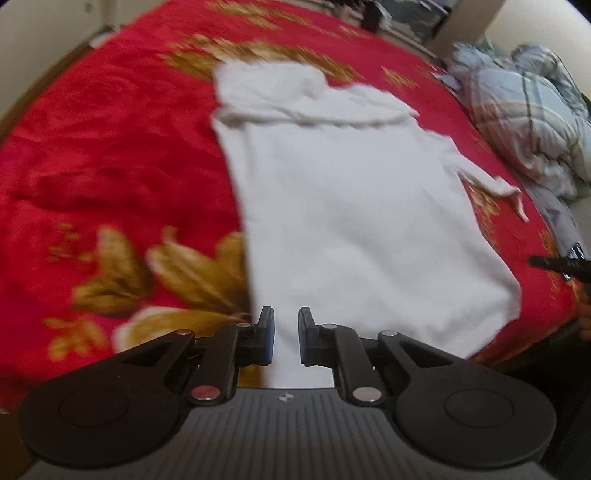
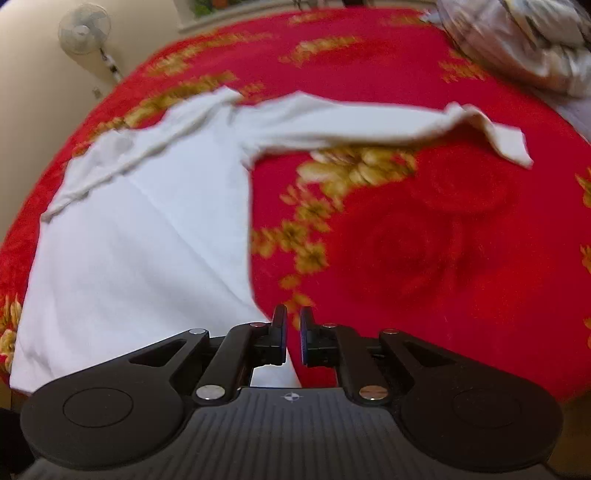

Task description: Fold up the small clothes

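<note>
A small white long-sleeved shirt [image 1: 351, 206] lies flat on a red blanket, hem nearest me. In the left wrist view one sleeve is folded across the top of the body. My left gripper [image 1: 286, 334] hovers over the hem's left part, jaws a little apart, holding nothing. In the right wrist view the shirt [image 2: 140, 236] lies at the left and its other sleeve [image 2: 369, 125] stretches out to the right. My right gripper [image 2: 293, 332] is at the shirt's lower right corner, jaws nearly closed with a thin gap, nothing visibly between them.
The red blanket [image 1: 110, 155] with gold flowers covers the bed. A crumpled grey-blue plaid quilt [image 1: 532, 110] lies at the bed's right side, also in the right wrist view [image 2: 524, 40]. A standing fan [image 2: 85, 29] is by the wall. The right gripper's tip [image 1: 554, 264] shows at the left wrist view's right edge.
</note>
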The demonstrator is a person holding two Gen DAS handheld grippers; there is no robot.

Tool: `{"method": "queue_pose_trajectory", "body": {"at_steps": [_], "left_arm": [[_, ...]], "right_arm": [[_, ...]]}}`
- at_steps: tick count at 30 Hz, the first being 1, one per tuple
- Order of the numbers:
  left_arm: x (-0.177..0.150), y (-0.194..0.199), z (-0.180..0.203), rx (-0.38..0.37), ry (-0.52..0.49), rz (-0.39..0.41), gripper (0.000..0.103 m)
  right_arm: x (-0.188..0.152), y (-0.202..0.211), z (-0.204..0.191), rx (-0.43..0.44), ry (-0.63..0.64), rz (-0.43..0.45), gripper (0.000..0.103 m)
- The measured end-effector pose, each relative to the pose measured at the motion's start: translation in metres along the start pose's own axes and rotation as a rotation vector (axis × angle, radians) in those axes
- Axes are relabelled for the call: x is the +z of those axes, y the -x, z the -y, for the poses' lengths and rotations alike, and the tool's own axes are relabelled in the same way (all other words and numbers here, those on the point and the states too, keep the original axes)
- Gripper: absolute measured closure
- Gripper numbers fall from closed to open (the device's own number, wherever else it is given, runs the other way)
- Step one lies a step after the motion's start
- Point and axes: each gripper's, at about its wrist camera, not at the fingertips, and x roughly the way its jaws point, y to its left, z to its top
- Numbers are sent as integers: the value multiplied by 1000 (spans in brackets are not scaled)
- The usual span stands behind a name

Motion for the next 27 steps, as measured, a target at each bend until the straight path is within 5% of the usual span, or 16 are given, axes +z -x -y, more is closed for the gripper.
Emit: {"method": "queue_pose_trajectory", "body": {"at_steps": [4, 5, 7, 8, 13, 20, 25, 27], "left_arm": [[1, -28, 21, 3, -93, -76, 83], [-1, -40, 20, 32, -103, -122, 71], [-11, -63, 16, 142, -121, -250, 72], [-12, -64, 15, 169, -125, -251, 71], [11, -43, 27, 159, -135, -70, 71], [91, -38, 98, 150, -245, 259, 71], [166, -86, 143, 123, -194, 337, 71], [196, -118, 165, 127, -191, 344, 71]], "right_arm": [[-7, -33, -20, 117, 33, -46, 80], [-10, -46, -25, 112, 41, -95, 80], [-22, -75, -25, 12, 55, -238, 80], [-27, -79, -24, -16, 69, -261, 82], [-2, -45, -29, 28, 62, -124, 80], [89, -15, -57, 112, 72, 159, 76], [121, -29, -70, 68, 152, 390, 69], [122, -46, -68, -18, 179, 384, 69]]}}
